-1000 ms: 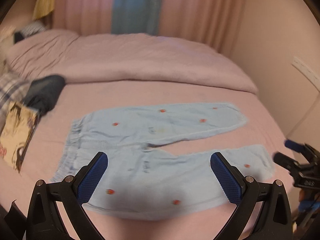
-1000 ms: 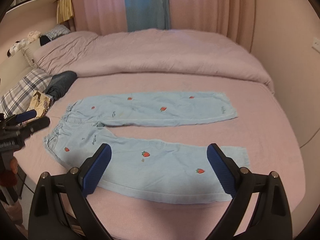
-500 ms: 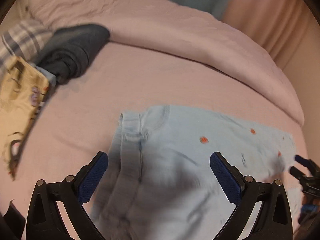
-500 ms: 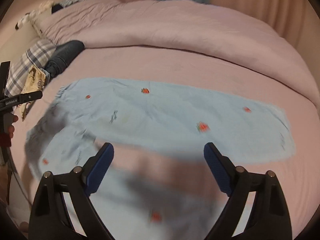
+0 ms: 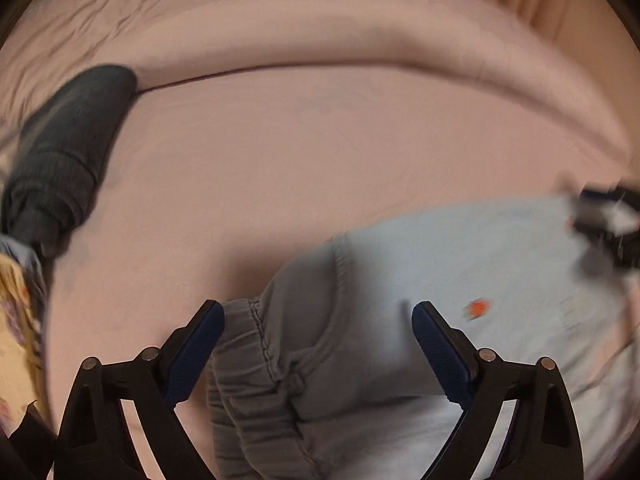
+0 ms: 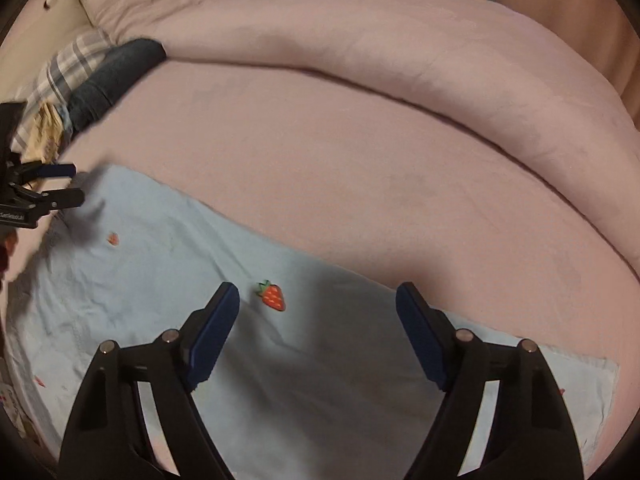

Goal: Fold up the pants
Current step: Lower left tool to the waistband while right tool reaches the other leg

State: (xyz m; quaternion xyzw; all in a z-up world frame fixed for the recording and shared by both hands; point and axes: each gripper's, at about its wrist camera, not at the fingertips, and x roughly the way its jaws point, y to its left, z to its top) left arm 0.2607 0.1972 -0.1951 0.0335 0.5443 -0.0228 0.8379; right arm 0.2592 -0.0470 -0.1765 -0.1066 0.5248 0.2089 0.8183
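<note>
Light blue pants [image 5: 460, 264] with strawberry patches lie flat on the pink bed sheet [image 5: 280, 160]. My left gripper [image 5: 316, 312] points steeply down over the elastic waistband [image 5: 256, 344]. Its jaws are closing with the waistband between them, and the pads stand clear of the cloth. My right gripper [image 6: 318, 294] hangs over a pant leg [image 6: 160, 272], just right of a strawberry patch [image 6: 273, 295]. Its jaws are closing too, with the leg fabric under the gap and untouched. In the right wrist view the left gripper [image 6: 52, 188] shows at the far left.
A dark folded garment [image 5: 60, 152] lies at the left near a plaid pillow [image 6: 72, 64] and a yellow printed cloth [image 5: 16, 320]. A rolled pink duvet [image 6: 400, 60] runs across the back of the bed. Bare sheet lies between the pants and the duvet.
Both grippers have dropped close to the pants and tilted down. The left moved to the waistband, the right over a leg. Both pairs of jaws have narrowed a little.
</note>
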